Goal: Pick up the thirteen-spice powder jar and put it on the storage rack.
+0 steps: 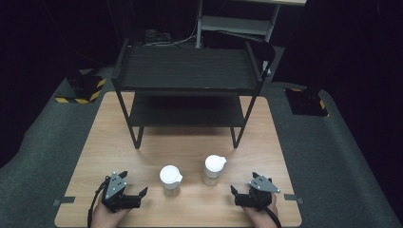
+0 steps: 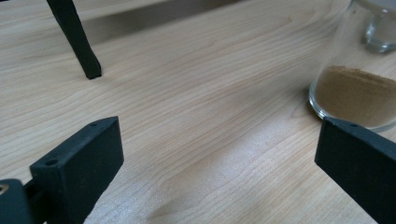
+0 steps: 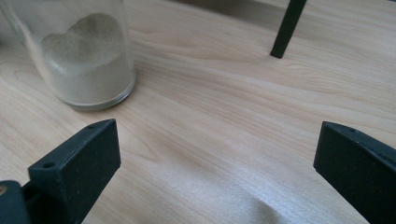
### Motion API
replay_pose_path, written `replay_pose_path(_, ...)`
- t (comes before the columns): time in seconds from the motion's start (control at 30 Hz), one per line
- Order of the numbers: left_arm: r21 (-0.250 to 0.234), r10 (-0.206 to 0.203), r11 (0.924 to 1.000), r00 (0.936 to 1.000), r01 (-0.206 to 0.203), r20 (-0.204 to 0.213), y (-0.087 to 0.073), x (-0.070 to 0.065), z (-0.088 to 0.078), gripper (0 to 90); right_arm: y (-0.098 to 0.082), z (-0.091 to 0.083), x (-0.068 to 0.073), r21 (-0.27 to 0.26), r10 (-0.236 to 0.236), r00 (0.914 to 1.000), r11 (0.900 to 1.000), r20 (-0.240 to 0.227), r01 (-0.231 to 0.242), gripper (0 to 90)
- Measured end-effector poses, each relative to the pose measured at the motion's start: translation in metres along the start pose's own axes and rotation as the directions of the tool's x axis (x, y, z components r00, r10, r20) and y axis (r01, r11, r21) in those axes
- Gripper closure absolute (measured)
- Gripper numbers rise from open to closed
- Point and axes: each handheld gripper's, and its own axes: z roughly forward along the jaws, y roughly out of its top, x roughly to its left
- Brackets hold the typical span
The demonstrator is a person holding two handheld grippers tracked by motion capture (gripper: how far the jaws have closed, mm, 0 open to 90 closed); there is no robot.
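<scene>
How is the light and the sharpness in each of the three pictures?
High view: wooden table lit, surroundings nearly black, black shelf rack shadowing the wood beneath. Left gripper view: brown-powder jar slightly soft, jaws blurred. Right gripper view: pale-powder jar soft, a grey shadow low on the wood.

The black left hand-held gripper (image 1: 127, 190), grey three-cornered plate on top, rests low over the wooden worktop (image 1: 119, 137), jaws spread wide. The black right hand-held gripper (image 1: 244, 190) mirrors it, jaws equally apart.
</scene>
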Motion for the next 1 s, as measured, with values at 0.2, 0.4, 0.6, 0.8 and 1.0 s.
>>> replay_pose_path(0.2,-0.002,0.014,0.9999,0.9998,-0.014,-0.011,-0.001,-0.004,-0.002,1.2,-0.003,-0.001,0.000,-0.021,-0.017,0.9998,1.000,0.009,0.017,0.0)
replay_pose_path(0.4,-0.025,-0.018,0.9995,0.9998,0.018,-0.005,-0.008,0.000,-0.008,1.2,-0.003,0.000,0.001,-0.022,-0.001,0.9999,1.000,0.016,0.001,0.0)
replay_pose_path(0.6,-0.035,-0.025,0.9990,0.9996,0.026,0.010,-0.009,0.005,-0.008,1.6,0.000,0.002,-0.001,-0.007,-0.014,0.9999,1.000,-0.003,0.014,0.0)
replay_pose_path(0.8,-0.044,-0.021,0.9988,0.9996,0.021,0.019,-0.011,0.007,-0.009,1.6,-0.002,0.001,0.000,-0.014,-0.015,0.9999,1.000,-0.002,0.015,0.0)
replay_pose_path(1.0,-0.089,-0.025,0.9956,0.9974,0.031,0.067,-0.014,0.010,-0.012,1.6,-0.002,0.001,-0.002,-0.014,-0.007,0.9999,1.000,-0.009,0.007,0.0)
